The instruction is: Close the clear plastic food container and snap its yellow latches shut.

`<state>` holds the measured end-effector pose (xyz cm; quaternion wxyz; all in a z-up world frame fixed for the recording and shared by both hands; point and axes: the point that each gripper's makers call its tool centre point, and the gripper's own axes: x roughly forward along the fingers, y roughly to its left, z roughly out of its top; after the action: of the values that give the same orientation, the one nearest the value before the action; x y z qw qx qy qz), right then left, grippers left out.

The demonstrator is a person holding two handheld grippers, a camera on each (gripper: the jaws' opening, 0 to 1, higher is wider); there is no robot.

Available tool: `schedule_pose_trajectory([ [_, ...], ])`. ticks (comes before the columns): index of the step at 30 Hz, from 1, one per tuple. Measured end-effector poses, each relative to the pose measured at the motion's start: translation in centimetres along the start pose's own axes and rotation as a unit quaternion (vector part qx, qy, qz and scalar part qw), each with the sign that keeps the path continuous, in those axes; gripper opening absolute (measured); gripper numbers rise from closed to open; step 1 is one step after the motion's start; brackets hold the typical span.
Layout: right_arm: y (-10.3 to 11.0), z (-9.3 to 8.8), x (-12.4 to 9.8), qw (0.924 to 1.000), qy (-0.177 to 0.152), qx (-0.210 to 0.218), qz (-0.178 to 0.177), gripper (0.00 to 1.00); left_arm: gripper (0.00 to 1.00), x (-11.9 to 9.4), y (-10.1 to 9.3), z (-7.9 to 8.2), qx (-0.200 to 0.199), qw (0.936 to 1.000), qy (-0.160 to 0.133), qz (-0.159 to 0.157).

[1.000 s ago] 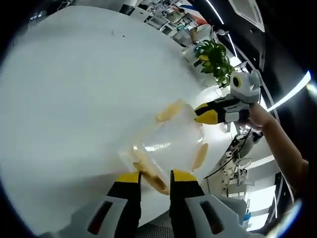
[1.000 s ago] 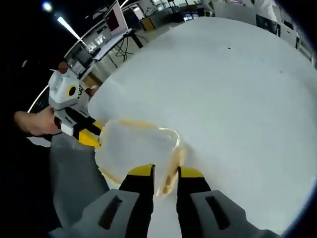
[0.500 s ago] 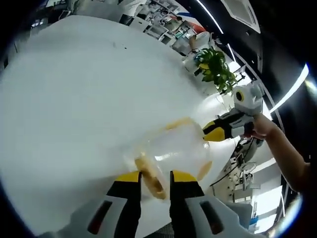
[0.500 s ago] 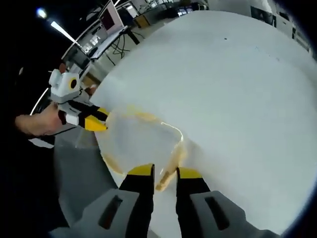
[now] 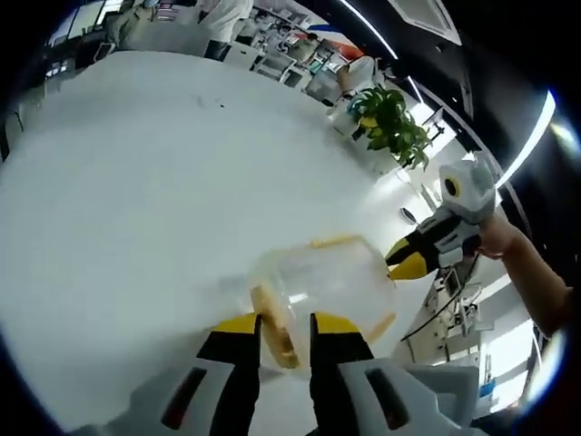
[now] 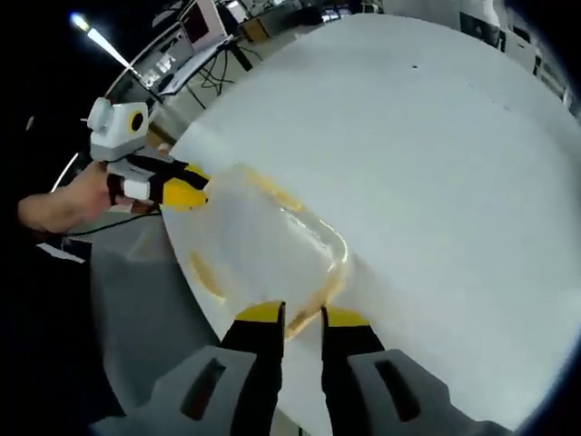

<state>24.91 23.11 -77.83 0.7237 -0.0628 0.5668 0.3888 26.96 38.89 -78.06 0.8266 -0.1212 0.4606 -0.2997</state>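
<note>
Clear rectangular plastic food container with yellow latches [image 5: 322,291] sits at the near edge of the round white table [image 5: 136,182], lid on top. In the right gripper view the same box [image 6: 259,254] is right at the table rim.

My left gripper [image 5: 283,329]: jaws narrow, pinching one yellow side latch [image 5: 275,327] between the tips. My right gripper [image 6: 300,320]: jaws also narrow, closed on the latch at the opposite end [image 6: 313,295]. Each gripper shows in the other's view, at the far end of the box: right [image 5: 413,263], left [image 6: 186,193].

Risks from here:
- Box is near the table edge. Uneven push from one side could slide it off.
- Can't tell whether the lid is seated all round. Snapping a latch over a raised corner would leave it half engaged or pop the lid.
- Thin clear walls will probably flex. Too much squeeze bows the lid.
- Latch may slip out of the tips if I rotate off axis.
</note>
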Motion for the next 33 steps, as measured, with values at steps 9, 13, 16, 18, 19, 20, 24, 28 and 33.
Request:
schedule_pose_trajectory([
  [9, -0.2, 0.4, -0.3, 0.9981, -0.048, -0.034, -0.02, 0.14, 0.16, -0.1, -0.2, 0.3, 0.084, 0.9964, -0.003, -0.001],
  [13, -0.4, 0.8, -0.5, 0.9936, -0.063, -0.08, -0.05, 0.14, 0.21, -0.5, -0.6, 0.7, 0.129, 0.9917, -0.007, 0.0],
  [16, -0.4, 0.8, -0.8, 0.9909, -0.074, -0.095, -0.06, 0.11, 0.21, -1.0, -0.5, 1.6, 0.155, 0.9876, -0.021, 0.004],
  [18, -0.2, 1.1, -0.9, 0.9892, -0.083, -0.108, -0.053, 0.07, 0.22, -1.4, -0.6, 2.0, 0.168, 0.9854, -0.027, 0.006],
  [19, -0.2, 1.1, -1.0, 0.989, -0.086, -0.107, -0.056, 0.08, 0.22, -1.6, -0.8, 2.2, 0.171, 0.9848, -0.032, 0.005],
  [20, -0.2, 1.2, -1.1, 0.9885, -0.088, -0.108, -0.059, 0.11, 0.22, -1.7, -0.9, 2.4, 0.174, 0.9842, -0.035, 0.003],
  [24, 0.3, 2.2, -1.4, 0.9827, -0.112, -0.136, -0.057, 0.16, 0.21, -1.6, -2.0, 2.8, 0.199, 0.9791, -0.041, -0.008],
  [28, 1.3, 2.8, -1.1, 0.9803, -0.124, -0.148, -0.042, 0.17, 0.21, -1.0, -3.3, 2.4, 0.226, 0.9734, -0.033, -0.023],
  [33, 3.3, 3.5, -0.1, 0.973, -0.127, -0.191, -0.025, 0.18, 0.21, -0.3, -4.8, 1.6, 0.234, 0.9713, -0.019, -0.039],
])
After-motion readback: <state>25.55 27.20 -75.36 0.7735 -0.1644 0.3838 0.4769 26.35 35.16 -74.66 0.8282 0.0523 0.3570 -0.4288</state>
